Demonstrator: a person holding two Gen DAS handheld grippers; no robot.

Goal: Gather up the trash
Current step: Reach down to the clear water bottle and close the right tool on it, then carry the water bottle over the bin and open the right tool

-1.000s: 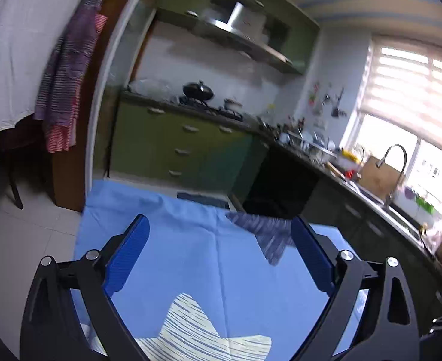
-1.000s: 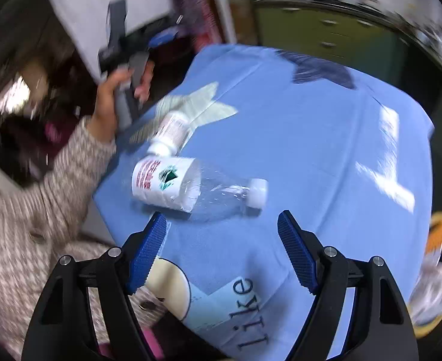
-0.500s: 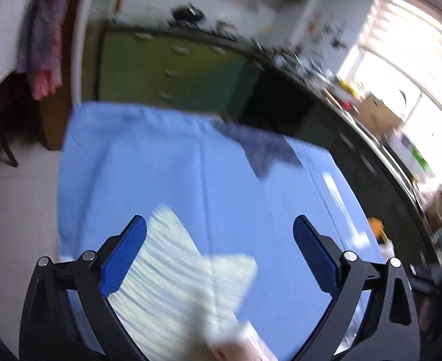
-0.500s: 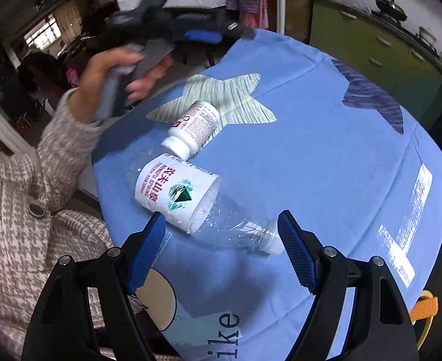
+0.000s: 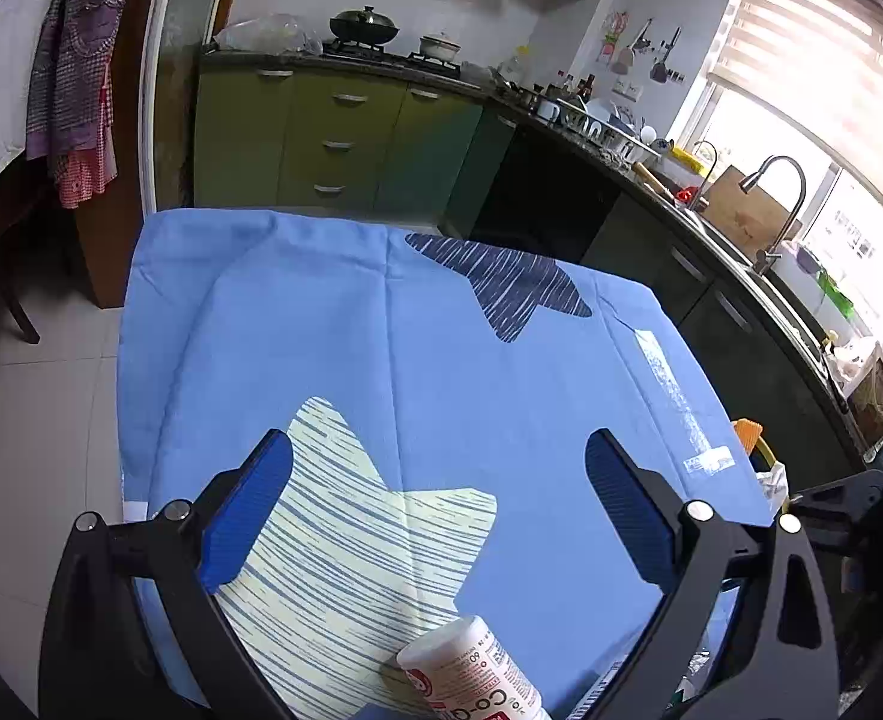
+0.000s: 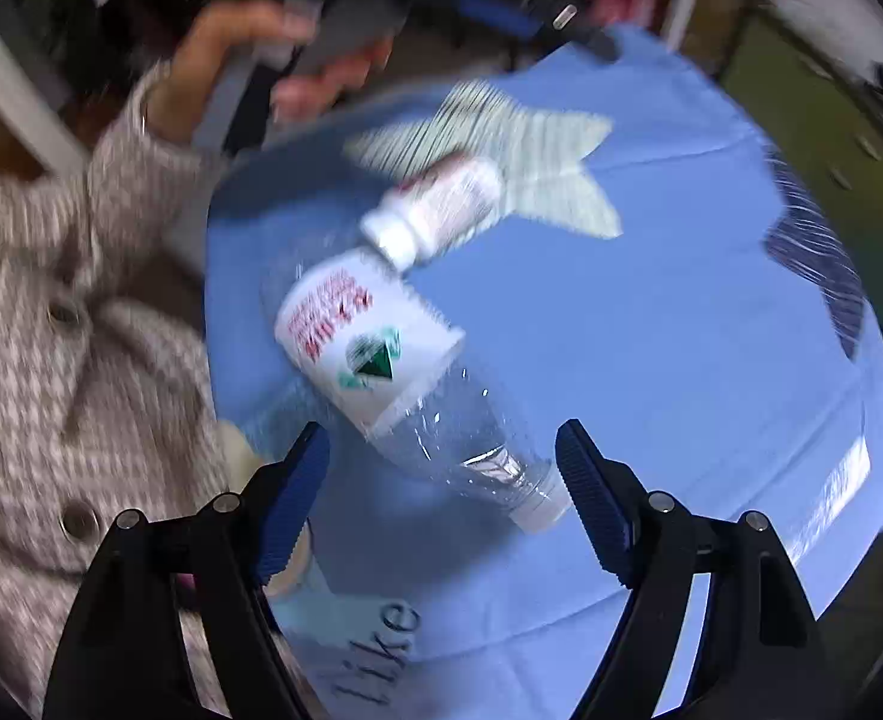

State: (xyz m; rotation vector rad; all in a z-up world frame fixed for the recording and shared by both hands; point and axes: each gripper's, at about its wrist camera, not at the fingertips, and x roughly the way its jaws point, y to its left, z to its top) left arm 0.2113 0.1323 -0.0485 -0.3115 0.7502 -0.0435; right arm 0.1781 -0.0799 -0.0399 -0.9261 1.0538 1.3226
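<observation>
A clear plastic water bottle point(image 6: 405, 378) with a white label lies on its side on the blue tablecloth point(image 6: 651, 324), cap toward my right gripper point(image 6: 444, 474). That gripper is open, its fingertips on either side of the bottle's neck end, just above it. A small white pill bottle point(image 6: 441, 204) lies beyond it on the pale star patch; it also shows in the left wrist view point(image 5: 471, 672). My left gripper point(image 5: 438, 510) is open and empty, above the cloth just past the pill bottle.
A bin with a yellow rim and orange piece point(image 5: 753, 444) sits past the table's right edge. Green kitchen cabinets point(image 5: 333, 138) and a counter with a sink point(image 5: 765, 222) lie beyond the table. The person's body point(image 6: 51, 360) is at the table's near left edge.
My left gripper has tilted down toward the table, and the pill bottle has come into its view. My right gripper has moved closer to the water bottle's neck.
</observation>
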